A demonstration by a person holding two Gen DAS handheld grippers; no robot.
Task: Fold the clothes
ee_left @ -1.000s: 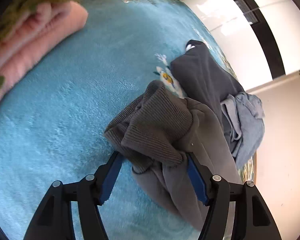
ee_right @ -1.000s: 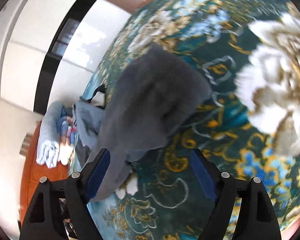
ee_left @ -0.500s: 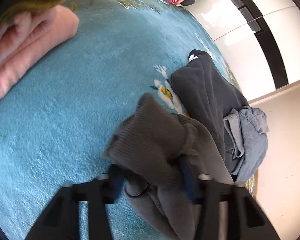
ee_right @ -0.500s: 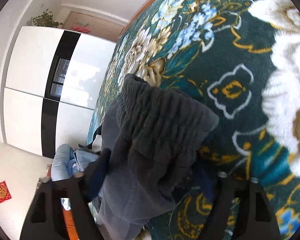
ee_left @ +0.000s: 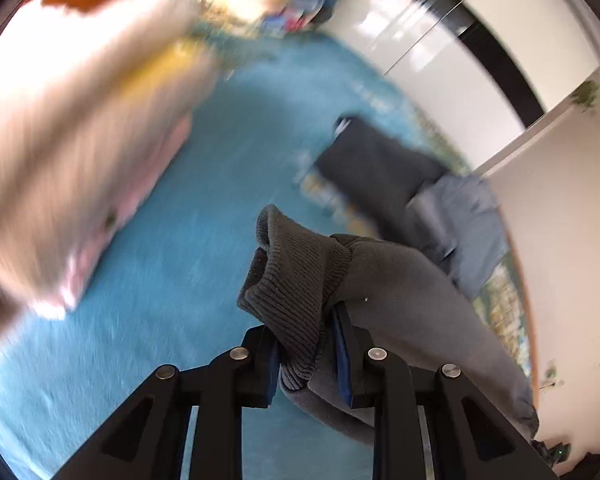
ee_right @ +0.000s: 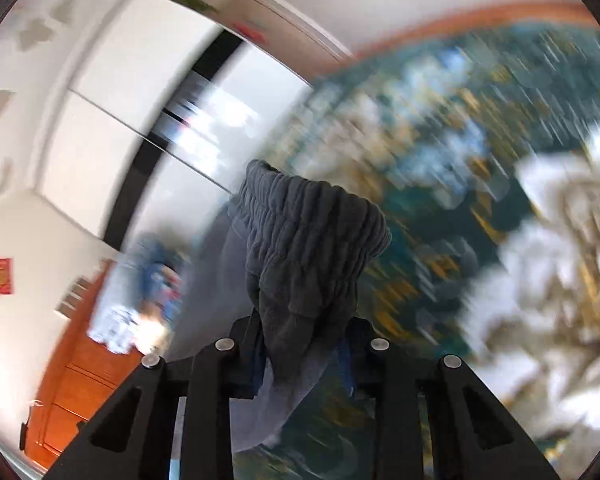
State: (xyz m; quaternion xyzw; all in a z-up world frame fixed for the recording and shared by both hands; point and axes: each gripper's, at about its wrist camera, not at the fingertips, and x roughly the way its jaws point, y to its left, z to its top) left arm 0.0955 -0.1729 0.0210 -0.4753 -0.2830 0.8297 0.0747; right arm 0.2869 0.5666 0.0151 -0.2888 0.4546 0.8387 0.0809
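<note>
My left gripper (ee_left: 306,354) is shut on the ribbed cuff of grey sweatpants (ee_left: 300,276), lifted above the blue blanket (ee_left: 172,264); the grey leg trails off to the right. My right gripper (ee_right: 304,354) is shut on the gathered waistband of the same grey sweatpants (ee_right: 308,240), held up over the floral bedspread (ee_right: 480,168). Both views are motion-blurred.
A folded pink pile (ee_left: 80,152) lies left on the blanket. A dark grey garment (ee_left: 376,164) and a light blue one (ee_left: 468,224) lie at the right. White and black wardrobe doors (ee_right: 148,120) stand behind. More clothes (ee_right: 140,296) are heaped near an orange cabinet.
Both grippers closed from open onto the grey sweatpants, left on the cuff, right on the waistband, and lifted them. Both cameras tilted upward quickly.
</note>
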